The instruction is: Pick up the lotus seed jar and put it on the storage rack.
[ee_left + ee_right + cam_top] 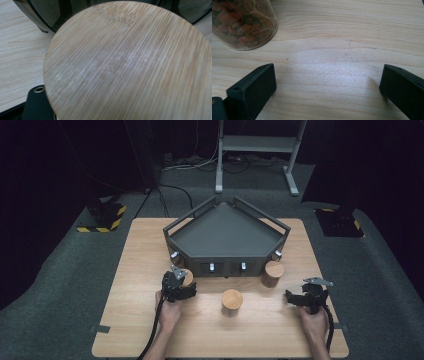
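Working with the left jar [188, 277], at the left near corner of the dark tray [172, 227], just beside its front wall. Standing upright on the table [150, 320], long axis vertical, with the round bamboo lid [130, 65] on top.

Left gripper [179, 280] directly at this jar, reaching in from the near side. In the left gripper view, lid very close and above the jaws, with one black jaw tucked under the lid's rim at the lower left. Judged as pinching the jar's body under the lid; the contact itself hidden by the lid.

Right gripper [292, 296] well apart, at the right near part of the table, so clearly the farther one from this jar. Jaws spread wide [327, 82] over bare wood, nothing between them. In the right gripper view, a glass jar of reddish-brown pieces [244, 25] to the far left of those jaws; cannot tell which jar of the table.

Probably next: lift straight up along the axis, then carry far and to the right, over the tray's wall. Mind the wall so close.

Counting: three jars with wooden lids, namely the left jar, the middle jar [232, 300] and the right jar [273, 271]; one tray; two grippers.
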Demonstrator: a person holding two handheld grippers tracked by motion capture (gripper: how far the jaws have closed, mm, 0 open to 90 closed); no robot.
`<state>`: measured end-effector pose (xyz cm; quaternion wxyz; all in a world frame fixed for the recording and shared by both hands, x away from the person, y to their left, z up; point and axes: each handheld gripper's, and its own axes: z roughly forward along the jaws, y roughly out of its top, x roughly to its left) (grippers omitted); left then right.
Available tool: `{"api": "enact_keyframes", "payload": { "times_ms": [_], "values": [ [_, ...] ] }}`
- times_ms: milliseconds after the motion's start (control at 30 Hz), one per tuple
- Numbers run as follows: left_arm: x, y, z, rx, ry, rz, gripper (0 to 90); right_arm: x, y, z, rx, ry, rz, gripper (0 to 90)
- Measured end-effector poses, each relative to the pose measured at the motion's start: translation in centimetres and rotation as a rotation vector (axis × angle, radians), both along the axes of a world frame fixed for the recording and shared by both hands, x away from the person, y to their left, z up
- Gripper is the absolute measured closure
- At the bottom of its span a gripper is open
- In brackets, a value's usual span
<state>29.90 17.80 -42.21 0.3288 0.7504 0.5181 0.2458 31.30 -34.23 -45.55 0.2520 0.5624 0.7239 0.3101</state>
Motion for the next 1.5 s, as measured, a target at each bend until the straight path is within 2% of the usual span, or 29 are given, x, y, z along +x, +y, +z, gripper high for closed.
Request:
{"api": "enact_keyframes", "payload": {
  "times_ms": [200, 333, 700, 833, 1100, 1500],
  "values": [
    [-0.1, 0.8, 1.3, -0.012, 0.004, -0.015, 25.4, 0.0, 0.0, 0.0, 0.000, 0.000, 0.000, 0.0],
    [-0.3, 1.4, 2.0, -0.035, 0.005, -0.025, 25.4, 0.0, 0.0, 0.0, 0.000, 0.000, 0.000, 0.0],
    [-0.1, 3.0, 5.3, -0.069, 0.019, -0.087, 25.4, 0.0, 0.0, 0.0, 0.000, 0.000, 0.000, 0.0],
    [0.0, 3.0, 6.1, -0.067, 0.018, -0.104, 25.4, 0.0, 0.0, 0.0, 0.000, 0.000, 0.000, 0.0],
    [-0.2, 2.7, 8.1, -0.054, -0.011, -0.141, 25.4, 0.0, 0.0, 0.0, 0.000, 0.000, 0.000, 0.0],
    [1.2, 2.4, 11.5, -0.081, -0.010, -0.190, 25.4, 0.0, 0.0, 0.0, 0.000, 0.000, 0.000, 0.0]
  ]
}}
